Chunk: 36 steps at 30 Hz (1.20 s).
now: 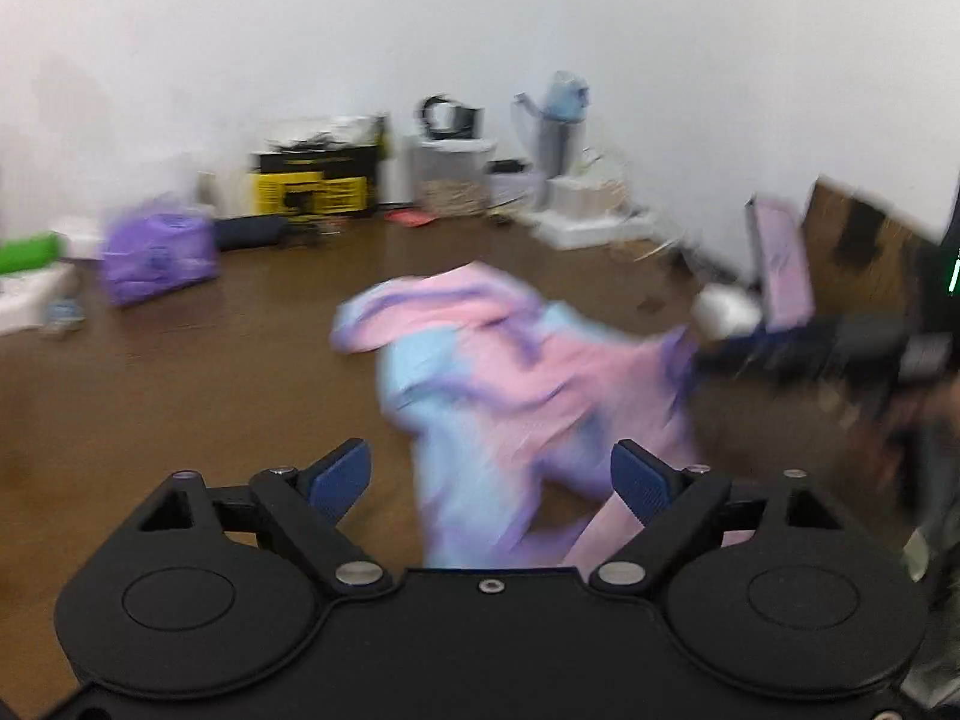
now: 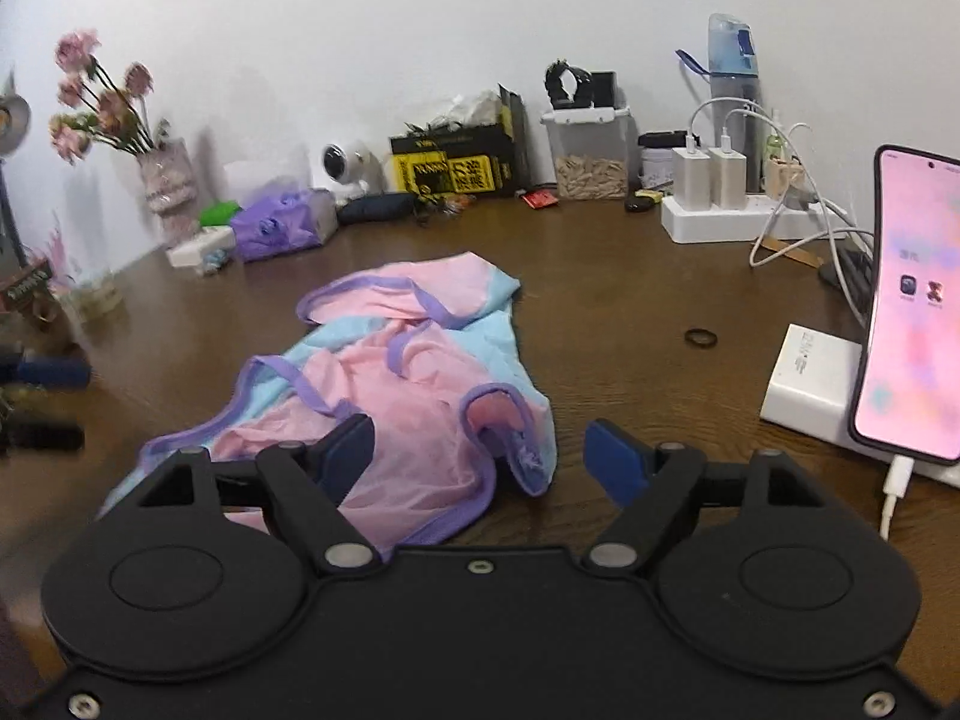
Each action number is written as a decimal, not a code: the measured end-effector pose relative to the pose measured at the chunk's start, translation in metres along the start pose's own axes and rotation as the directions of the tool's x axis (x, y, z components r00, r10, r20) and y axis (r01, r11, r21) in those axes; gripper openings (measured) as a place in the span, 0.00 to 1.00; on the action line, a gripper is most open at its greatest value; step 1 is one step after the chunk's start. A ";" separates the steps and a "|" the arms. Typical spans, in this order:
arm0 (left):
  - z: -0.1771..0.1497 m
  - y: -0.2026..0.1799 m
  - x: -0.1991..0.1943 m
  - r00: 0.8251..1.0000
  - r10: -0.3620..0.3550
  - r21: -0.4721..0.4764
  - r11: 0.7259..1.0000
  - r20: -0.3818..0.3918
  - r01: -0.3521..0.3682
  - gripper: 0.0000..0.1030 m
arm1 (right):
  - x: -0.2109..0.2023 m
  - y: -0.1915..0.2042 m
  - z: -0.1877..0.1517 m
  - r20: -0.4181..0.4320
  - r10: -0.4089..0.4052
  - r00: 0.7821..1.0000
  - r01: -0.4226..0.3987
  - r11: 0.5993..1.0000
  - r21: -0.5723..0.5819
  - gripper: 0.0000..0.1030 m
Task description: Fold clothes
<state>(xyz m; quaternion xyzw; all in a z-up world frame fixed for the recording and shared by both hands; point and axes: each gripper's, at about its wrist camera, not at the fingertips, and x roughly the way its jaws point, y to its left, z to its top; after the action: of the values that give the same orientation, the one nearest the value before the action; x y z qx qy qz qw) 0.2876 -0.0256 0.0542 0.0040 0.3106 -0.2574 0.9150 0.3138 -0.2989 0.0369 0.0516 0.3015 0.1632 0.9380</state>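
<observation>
A small pink and light-blue garment (image 2: 420, 372) with purple trim lies crumpled on the brown wooden table (image 2: 630, 300). My right gripper (image 2: 483, 459) hovers over its near edge, open, with its left finger over the cloth and its right finger over bare wood. Nothing is pinched between its blue pads. The left wrist view is blurred. There the same garment (image 1: 498, 372) lies just beyond my left gripper (image 1: 489, 480), which is open with the cloth showing between and behind its fingers but not gripped.
A lit phone (image 2: 912, 306) leans on a white box (image 2: 810, 378) at the right, with a power strip and cables (image 2: 738, 222) behind. A small black ring (image 2: 700, 339) lies on the wood. A flower vase (image 2: 168, 180), purple bag (image 2: 276, 228), boxes and a bottle (image 2: 732, 66) line the wall.
</observation>
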 end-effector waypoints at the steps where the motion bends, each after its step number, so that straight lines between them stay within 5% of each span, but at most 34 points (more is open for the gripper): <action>1: 0.004 -0.002 0.012 0.999 -0.021 -0.010 1.000 -0.024 0.021 0.56 | 0.003 0.000 0.000 -0.003 0.002 1.000 -0.002 1.000 0.011 0.65; 3: 0.016 -0.003 0.054 0.986 -0.104 -0.087 0.992 -0.126 0.094 0.40 | 0.005 -0.001 -0.002 -0.006 0.017 1.000 -0.017 1.000 0.026 0.56; 5: 0.020 -0.001 0.081 0.971 -0.142 -0.158 0.981 -0.194 0.112 0.39 | 0.003 0.000 -0.004 -0.016 0.043 0.999 -0.042 0.999 0.022 0.49; 10: 0.021 0.001 0.109 0.961 -0.185 -0.261 0.957 -0.207 0.128 0.35 | 0.012 0.001 -0.008 -0.039 0.052 0.998 -0.053 0.999 -0.008 0.47; 11: 0.021 0.004 0.113 0.957 -0.206 -0.294 0.945 -0.203 0.141 0.23 | 0.015 0.001 -0.007 -0.044 0.051 0.998 -0.052 0.999 -0.010 0.43; 12: 0.021 0.006 0.118 0.953 -0.228 -0.329 0.932 -0.199 0.155 0.02 | 0.022 -0.001 -0.006 -0.051 0.049 0.997 -0.049 0.999 0.004 0.41; 14: 0.021 0.014 0.122 0.954 -0.242 -0.374 0.913 -0.177 0.162 0.02 | 0.034 -0.007 -0.005 -0.061 0.041 0.997 -0.039 0.999 0.032 0.33; 15: 0.021 0.018 0.120 0.959 -0.237 -0.396 0.904 -0.153 0.160 0.01 | 0.038 -0.008 -0.004 -0.065 0.041 0.997 -0.038 0.998 0.039 0.27; 16: 0.021 0.025 0.115 0.968 -0.218 -0.422 0.895 -0.127 0.147 0.01 | 0.046 -0.012 -0.003 -0.075 0.047 0.996 -0.043 0.997 0.056 0.05; 20: 0.021 0.042 0.087 0.990 -0.139 -0.494 0.861 0.005 0.124 0.01 | 0.042 -0.022 0.000 -0.008 0.112 0.994 -0.109 0.982 0.154 0.04; 24: 0.018 0.054 0.062 0.981 -0.134 -0.551 0.813 0.139 0.189 0.01 | 0.030 -0.031 0.004 0.109 0.154 0.982 -0.178 0.947 0.266 0.04; 28: 0.018 0.061 0.063 0.988 -0.019 -0.580 0.808 0.156 0.107 0.01 | 0.036 -0.021 0.015 0.107 0.178 0.978 -0.200 0.949 0.245 0.05; 30: 0.017 0.074 0.068 0.986 0.035 -0.614 0.786 0.164 0.074 0.01 | 0.038 -0.013 0.020 0.100 0.154 0.983 -0.172 0.960 0.220 0.14; 32: 0.018 0.081 0.072 0.988 0.049 -0.625 0.779 0.146 0.054 0.01 | 0.035 -0.003 0.021 0.095 0.125 0.988 -0.141 0.973 0.184 0.34; 36: 0.016 0.097 0.085 0.993 0.064 -0.646 0.763 0.104 0.019 0.02 | 0.029 0.019 0.010 -0.001 0.226 0.974 -0.225 0.971 0.075 0.36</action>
<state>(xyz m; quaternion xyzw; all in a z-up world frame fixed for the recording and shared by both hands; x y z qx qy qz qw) 0.3998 0.0162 0.0042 -0.3229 0.3248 -0.1234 0.8804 0.3370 -0.2713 0.0328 0.1199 0.3043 0.2576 0.9092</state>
